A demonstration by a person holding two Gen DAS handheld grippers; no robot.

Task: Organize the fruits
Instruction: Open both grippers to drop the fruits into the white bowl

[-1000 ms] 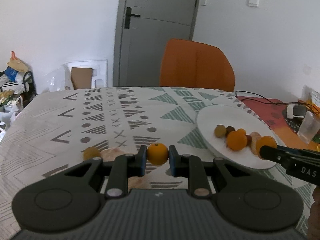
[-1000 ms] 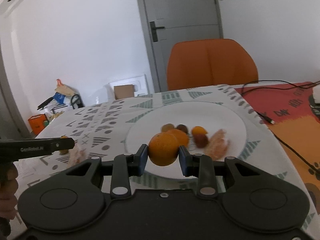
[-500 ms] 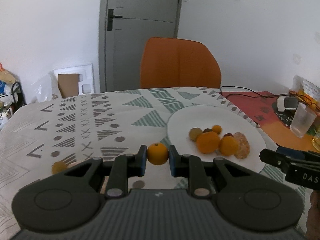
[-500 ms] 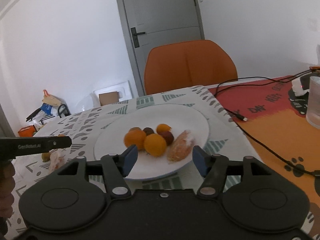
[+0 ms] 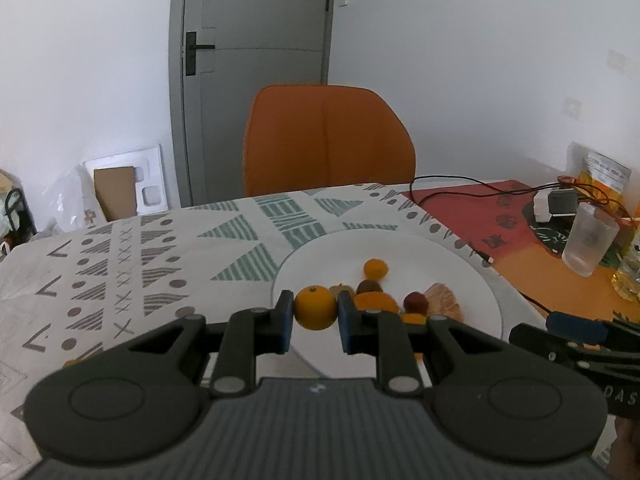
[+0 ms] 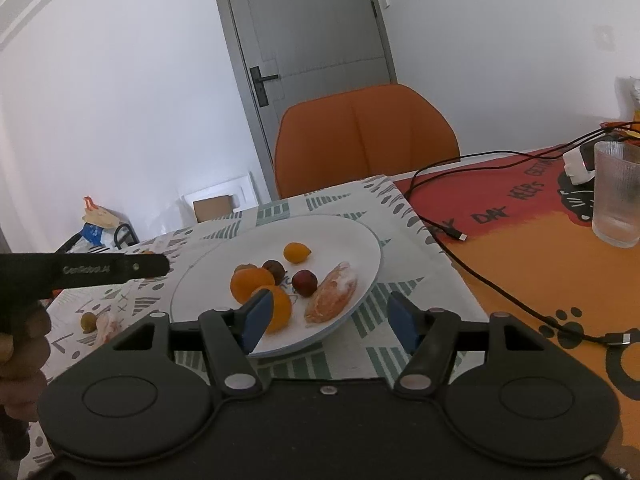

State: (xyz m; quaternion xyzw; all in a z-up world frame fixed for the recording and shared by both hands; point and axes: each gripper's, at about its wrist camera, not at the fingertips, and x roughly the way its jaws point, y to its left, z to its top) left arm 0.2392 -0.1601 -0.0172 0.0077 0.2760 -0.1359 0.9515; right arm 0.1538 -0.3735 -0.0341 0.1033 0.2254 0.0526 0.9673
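Note:
My left gripper (image 5: 315, 318) is shut on a small orange (image 5: 315, 306), held over the near left rim of the white plate (image 5: 440, 268). On the plate (image 6: 352, 240) lie two oranges (image 6: 250, 283), a small kumquat (image 6: 297, 252), two dark round fruits (image 6: 305, 282) and a peeled mandarin piece (image 6: 332, 298). My right gripper (image 6: 329, 320) stands open at the plate's near edge, its pads touching nothing. A small greenish fruit (image 6: 88, 321) and a peeled piece (image 6: 107, 324) rest on the patterned cloth, left of the plate.
An orange chair (image 5: 326, 140) stands behind the table. A ribbed glass (image 6: 618, 192) stands on the orange mat at the right. Black cables (image 6: 460, 264) and a charger (image 5: 554, 204) lie there too. A hand (image 6: 24, 344) grips the left tool.
The right gripper let go of its orange onto the plate, opened and drew back. The left gripper carried its small orange rightward, from the cloth to the plate's rim.

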